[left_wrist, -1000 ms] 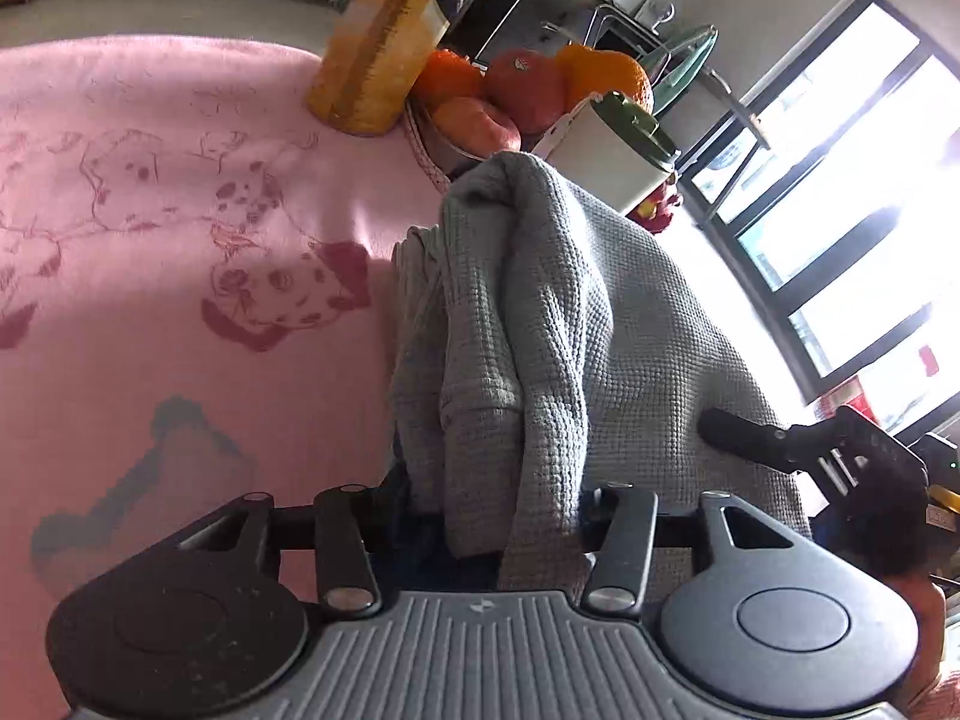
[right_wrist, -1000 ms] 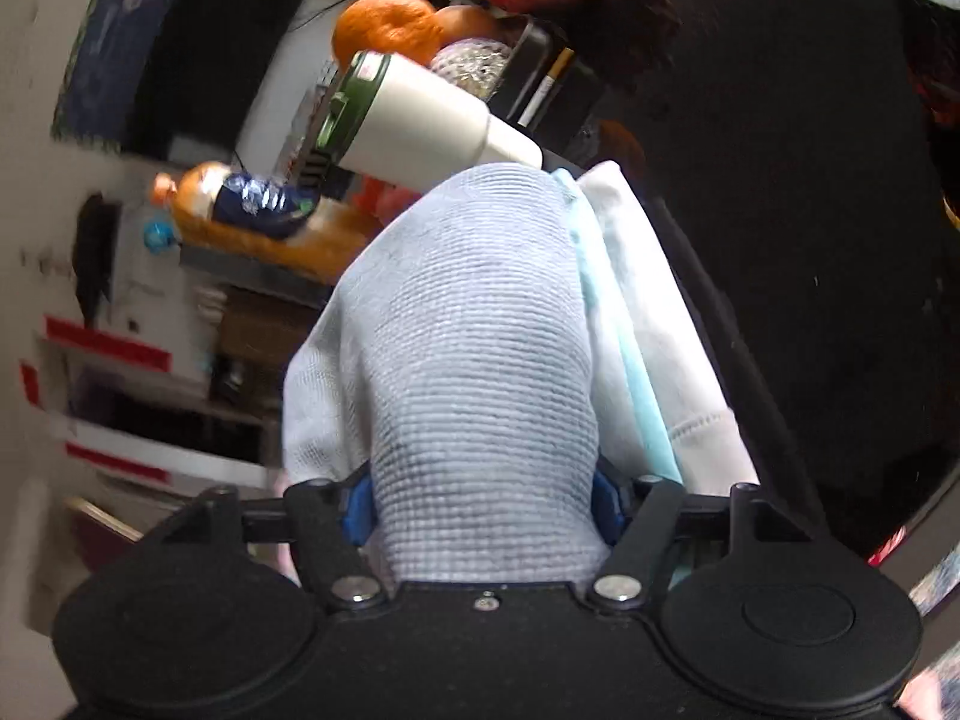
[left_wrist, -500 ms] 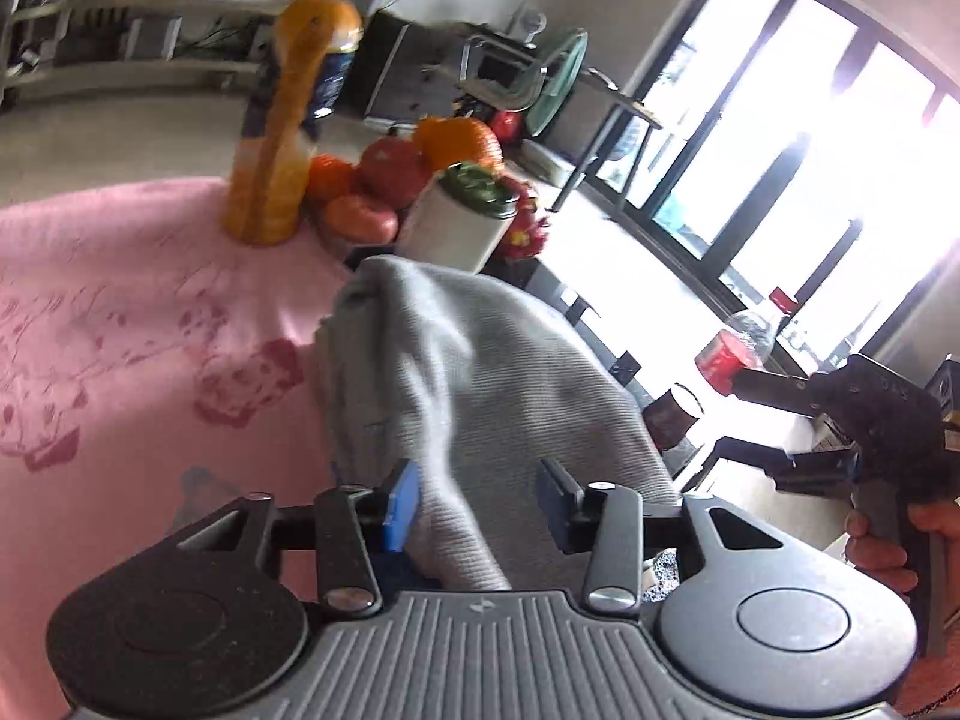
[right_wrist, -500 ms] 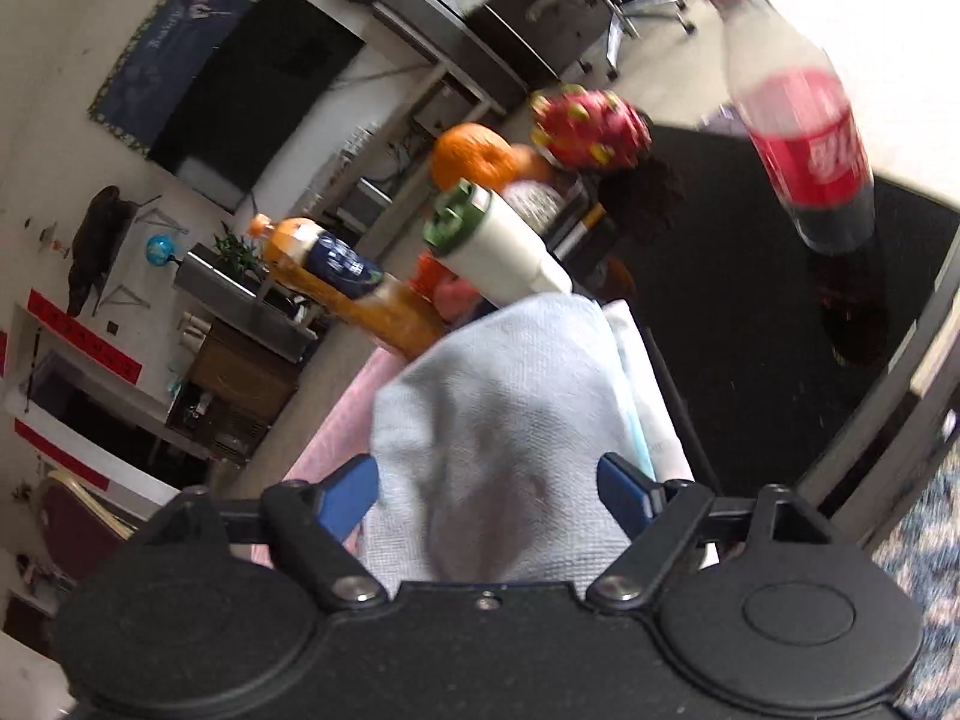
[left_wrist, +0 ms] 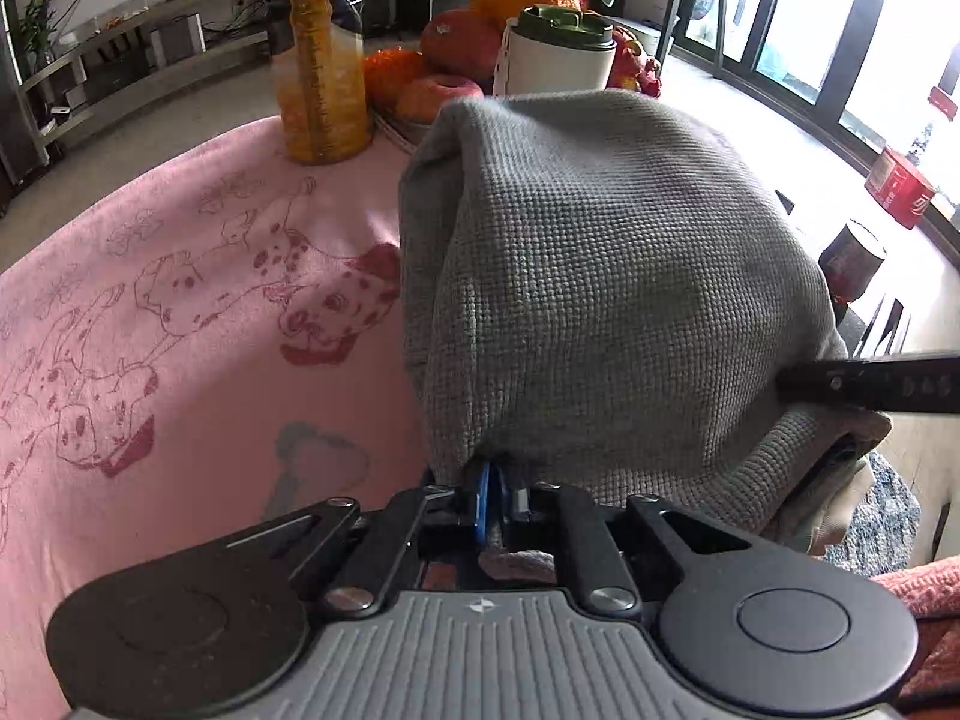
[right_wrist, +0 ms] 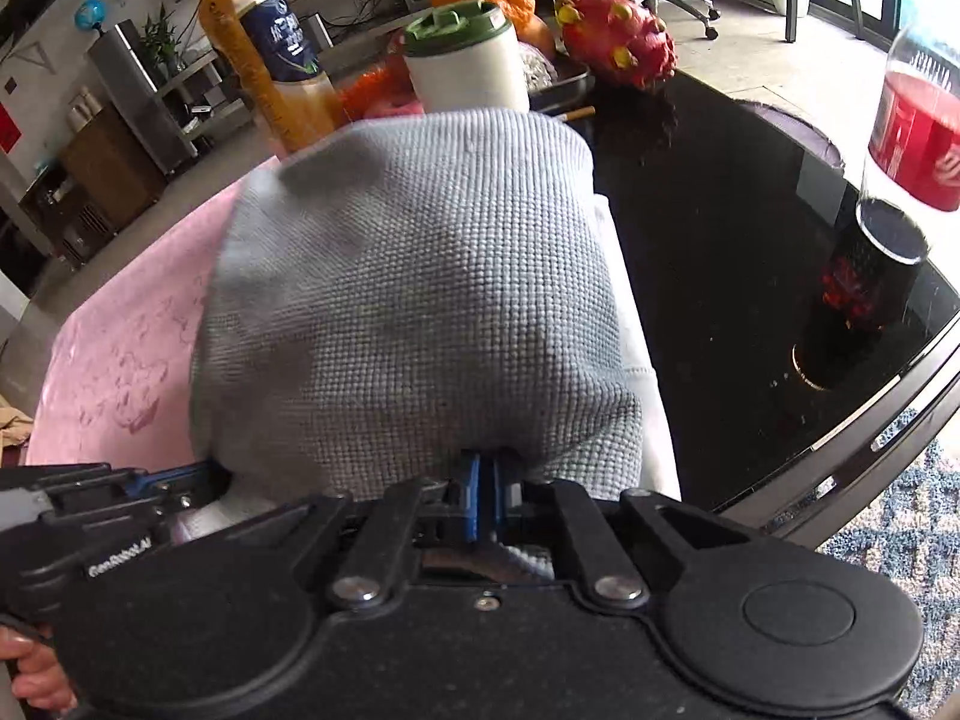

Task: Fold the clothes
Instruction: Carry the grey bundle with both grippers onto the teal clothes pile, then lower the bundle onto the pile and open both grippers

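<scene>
Over pink cloth (left_wrist: 180,312), both tools (left_wrist: 493,498) (right_wrist: 485,504) newly pinched shut on grey garment (left_wrist: 600,276)

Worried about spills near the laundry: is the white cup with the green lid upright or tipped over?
Upright. The white cup with the green lid stands behind the grey knitted garment, lid on top.

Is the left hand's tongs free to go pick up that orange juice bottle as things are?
Probably not yet. The left tongs have just closed on the grey knitted garment, which drapes in front of them. The juice bottle stands beyond on the pink cloth; the garment must be released first.
</scene>
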Tool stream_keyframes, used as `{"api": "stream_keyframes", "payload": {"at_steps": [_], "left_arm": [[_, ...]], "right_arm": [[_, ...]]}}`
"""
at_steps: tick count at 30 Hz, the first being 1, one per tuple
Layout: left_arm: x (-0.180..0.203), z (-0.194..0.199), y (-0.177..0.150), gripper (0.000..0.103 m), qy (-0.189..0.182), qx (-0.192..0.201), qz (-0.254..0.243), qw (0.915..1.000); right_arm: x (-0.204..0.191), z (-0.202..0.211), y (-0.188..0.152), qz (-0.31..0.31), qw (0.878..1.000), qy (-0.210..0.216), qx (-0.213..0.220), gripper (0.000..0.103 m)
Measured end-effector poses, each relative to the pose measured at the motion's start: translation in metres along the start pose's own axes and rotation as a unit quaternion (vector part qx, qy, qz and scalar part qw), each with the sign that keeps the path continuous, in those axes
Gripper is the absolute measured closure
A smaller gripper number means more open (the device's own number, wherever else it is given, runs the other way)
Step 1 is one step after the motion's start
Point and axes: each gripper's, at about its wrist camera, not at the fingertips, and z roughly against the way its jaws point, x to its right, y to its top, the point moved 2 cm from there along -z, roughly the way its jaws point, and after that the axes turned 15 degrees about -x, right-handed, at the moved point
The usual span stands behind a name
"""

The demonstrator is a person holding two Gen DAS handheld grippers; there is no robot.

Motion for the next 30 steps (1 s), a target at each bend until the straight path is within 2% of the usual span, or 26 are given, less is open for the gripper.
{"api": "stream_keyframes", "payload": {"at_steps": [2, 4, 6, 10, 15, 18, 19, 25, 27, 30], "left_arm": [[-0.002, 0.017, -0.003, 0.090, -0.028, 0.011, 0.000, 0.9995], [0.000, 0.038, -0.004, 0.090, -0.052, 0.035, -0.008, 0.9980], [0.002, 0.054, 0.002, 0.090, -0.062, 0.061, -0.003, 0.9962], [0.009, 0.062, 0.031, 0.087, -0.065, 0.102, 0.021, 0.9925], [0.026, 0.038, 0.078, 0.086, -0.021, 0.121, 0.028, 0.9920], [0.024, 0.004, 0.102, 0.085, 0.029, 0.099, 0.028, 0.9943], [0.021, -0.008, 0.108, 0.080, 0.039, 0.089, 0.026, 0.9949], [-0.012, -0.047, 0.124, 0.069, 0.006, 0.052, 0.082, 0.9952], [-0.018, -0.052, 0.126, 0.067, -0.006, 0.050, 0.095, 0.9942], [-0.021, -0.053, 0.124, 0.066, -0.019, 0.052, 0.102, 0.9932]], "right_arm": [[0.003, 0.024, -0.001, -0.010, 0.999, 0.030, 0.015, 0.095], [0.006, 0.057, -0.003, -0.010, 0.997, 0.062, 0.046, 0.087], [0.009, 0.086, 0.000, -0.009, 0.994, 0.069, 0.083, 0.078], [0.023, 0.107, 0.017, -0.039, 0.987, 0.060, 0.143, 0.078], [0.046, 0.066, 0.051, -0.109, 0.980, 0.084, 0.142, 0.078], [0.053, 0.036, 0.072, -0.141, 0.976, 0.100, 0.133, 0.079], [0.053, 0.027, 0.077, -0.140, 0.977, 0.094, 0.126, 0.079], [0.051, -0.023, 0.108, -0.141, 0.984, 0.069, 0.084, 0.078], [0.053, -0.035, 0.119, -0.147, 0.985, 0.068, 0.066, 0.077], [0.054, -0.041, 0.119, -0.148, 0.985, 0.063, 0.061, 0.077]]}}
